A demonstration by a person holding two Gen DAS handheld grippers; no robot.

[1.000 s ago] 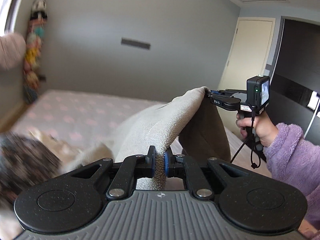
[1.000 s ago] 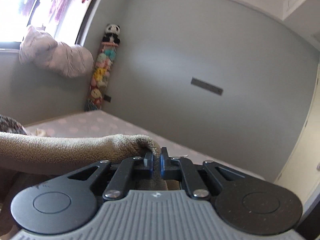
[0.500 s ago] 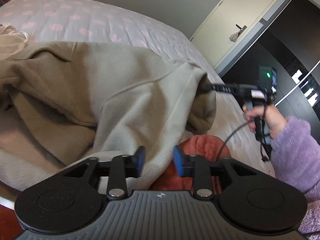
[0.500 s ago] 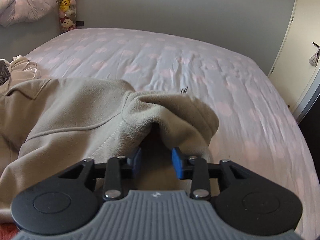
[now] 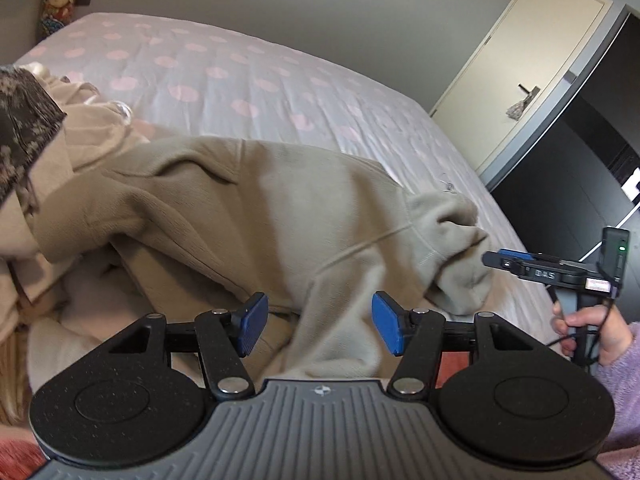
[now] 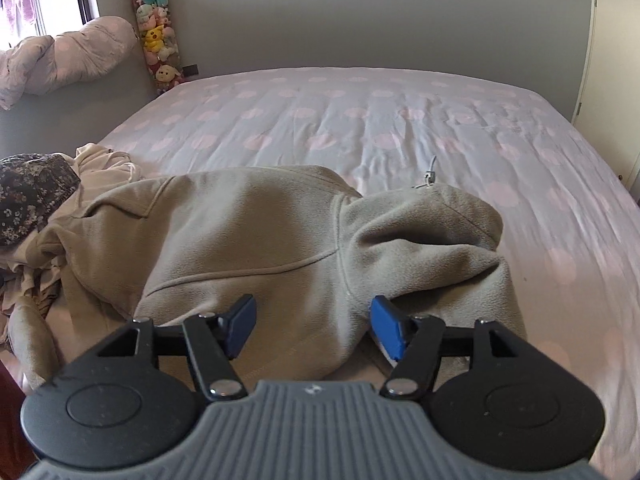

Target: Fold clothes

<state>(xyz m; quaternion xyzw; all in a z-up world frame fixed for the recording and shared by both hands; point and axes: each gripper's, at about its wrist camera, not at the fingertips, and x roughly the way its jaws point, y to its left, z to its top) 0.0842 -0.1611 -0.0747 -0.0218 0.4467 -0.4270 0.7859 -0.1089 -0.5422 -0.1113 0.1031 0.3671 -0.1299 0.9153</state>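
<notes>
- A soft beige hoodie (image 5: 304, 216) lies spread out on the bed (image 5: 248, 76), near the front edge.
- The bed has a pale sheet with pink dots on it.
- The left hand-held gripper (image 5: 316, 328) is low over the near edge of the hoodie. Its jaws are opening. The cloth lies under the gap between the blue pads (image 5: 251, 324), but the pads are not pinching it.
- The right hand-held gripper (image 6: 310, 326) is low over the hoodie too, by the bunched-up part on the right. Its jaws are also opening. Cloth sits between them, and the right blue pad is just beside a fold, but it has no hold on it.
- In the left view you can see that right hand-held gripper from the side, with a hand (image 5: 592, 328) around its handle and a fuzzy purple sleeve (image 5: 624, 384) behind it.
- A pile of other clothes (image 6: 92, 164) sits on the left, touching the hoodie. One dark piece with tiny flowers (image 6: 28, 196) is on top of it.
- A tall row of stuffed toys (image 6: 156, 36) hangs in the far corner by the wall.
- A cream door (image 5: 524, 56) is on the right side of the room.
</notes>
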